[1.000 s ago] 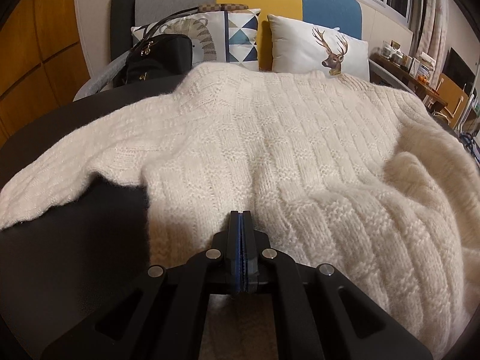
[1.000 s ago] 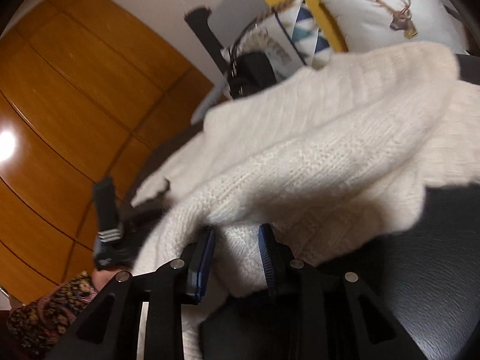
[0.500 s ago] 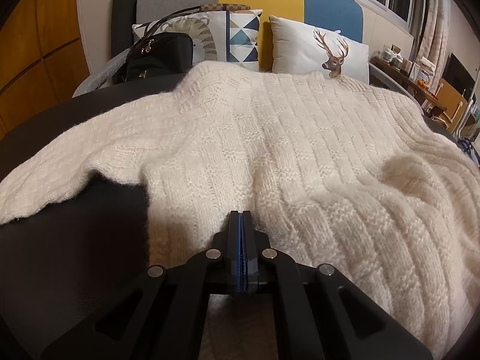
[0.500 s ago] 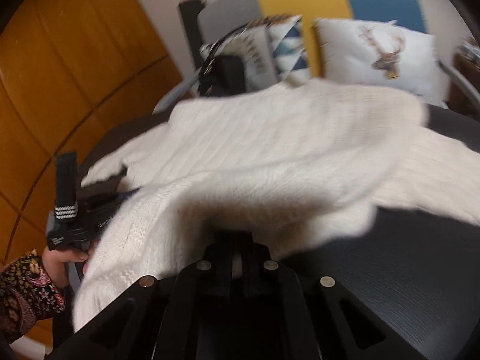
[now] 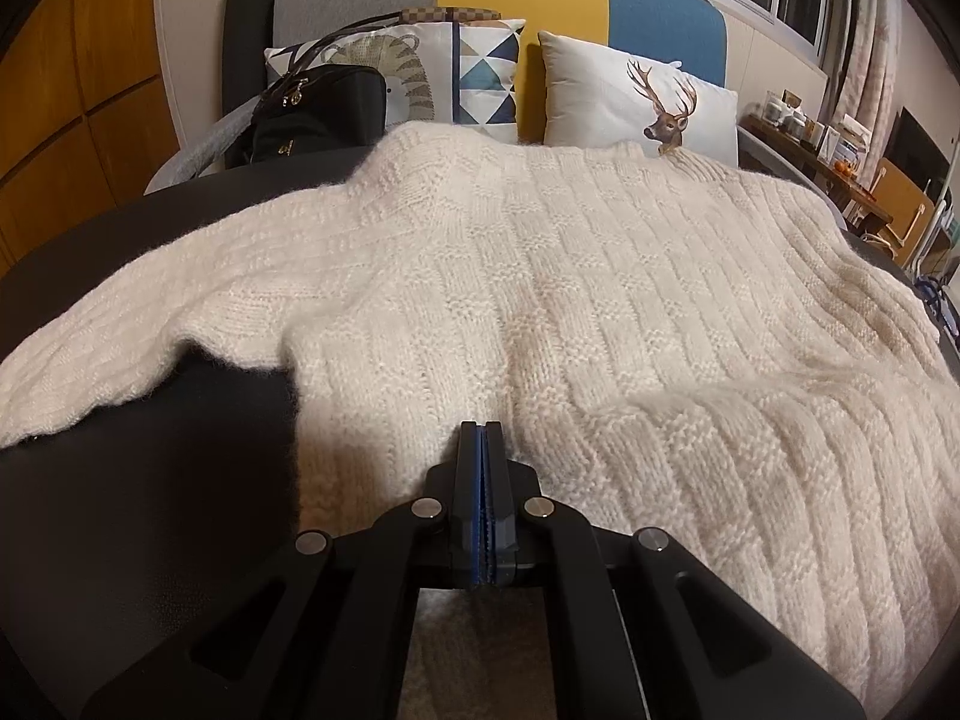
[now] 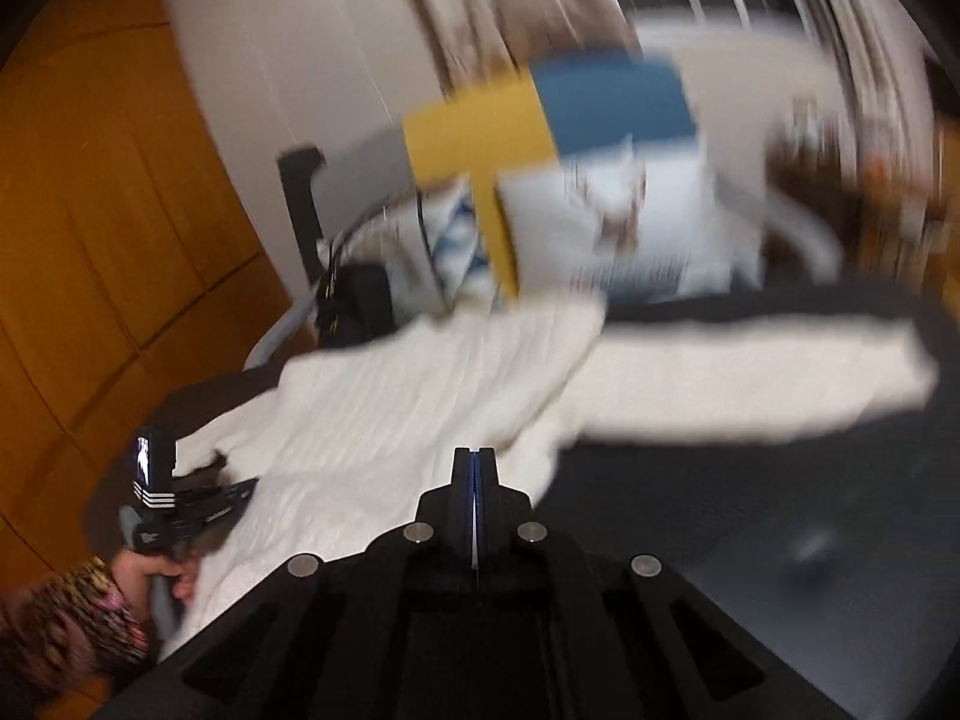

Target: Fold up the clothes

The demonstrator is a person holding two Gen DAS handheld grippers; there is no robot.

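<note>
A cream knitted sweater (image 5: 540, 276) lies spread across the dark round table (image 5: 150, 480), with one sleeve running off to the left. My left gripper (image 5: 485, 438) rests on the sweater's near hem, its blue pads pressed together and no cloth visible between them. In the blurred right wrist view the sweater (image 6: 390, 420) lies flat, a sleeve stretching out to the right. My right gripper (image 6: 474, 456) hovers above its near edge, shut, and seems to hold nothing. The left gripper (image 6: 240, 486) shows there too, held by a hand (image 6: 150, 576) in a patterned sleeve.
Behind the table stands a sofa with a black handbag (image 5: 318, 114) and a deer-print pillow (image 5: 636, 102). A wooden wardrobe (image 6: 90, 210) fills the left side. A cluttered side table (image 5: 804, 132) stands at the right. Bare dark tabletop (image 6: 780, 510) lies right of the sweater.
The right gripper closed, let the sweater fold slip out, then rose and swung away. The raised fold on the right has dropped flat. The left gripper has stayed put.
</note>
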